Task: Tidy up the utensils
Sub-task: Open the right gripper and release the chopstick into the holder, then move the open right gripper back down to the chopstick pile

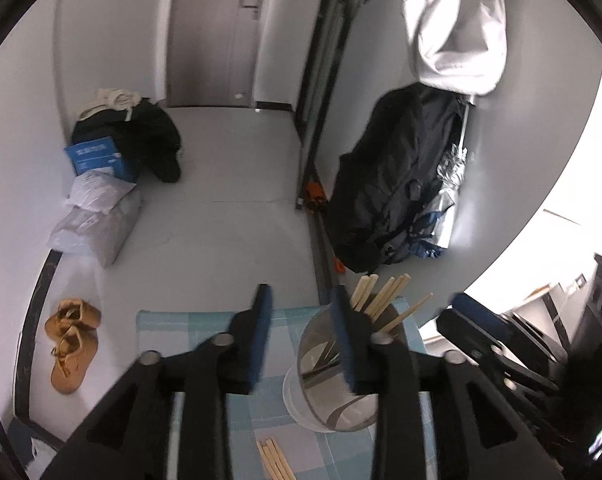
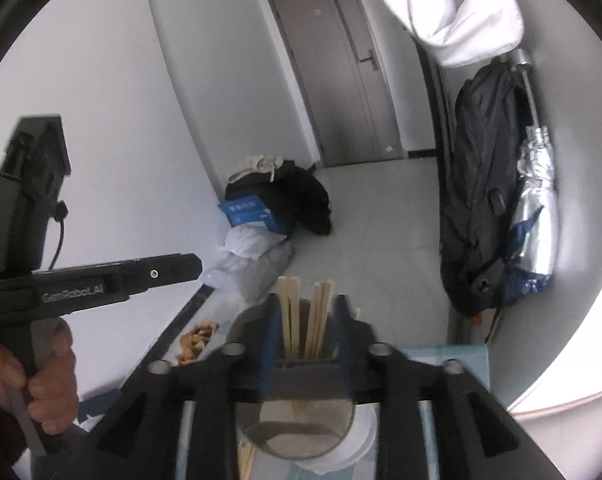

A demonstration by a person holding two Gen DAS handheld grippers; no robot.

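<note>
With both grippers standing open and empty, lower the left gripper (image 1: 301, 300) onto the loose pale wooden chopsticks (image 1: 275, 460) on the blue checked cloth (image 1: 205, 320) (beside the clear glass cup (image 2: 301, 420) already holding others), grip mid-shaft

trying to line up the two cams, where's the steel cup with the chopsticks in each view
Left wrist: the steel cup sits lower centre-right on the blue checked cloth, partly behind the left tongs' right finger.
Right wrist: bottom centre, seen between the fingers of the right tongs, chopsticks sticking up.
Shared landmark: the blue box on the floor by the wall.
</note>
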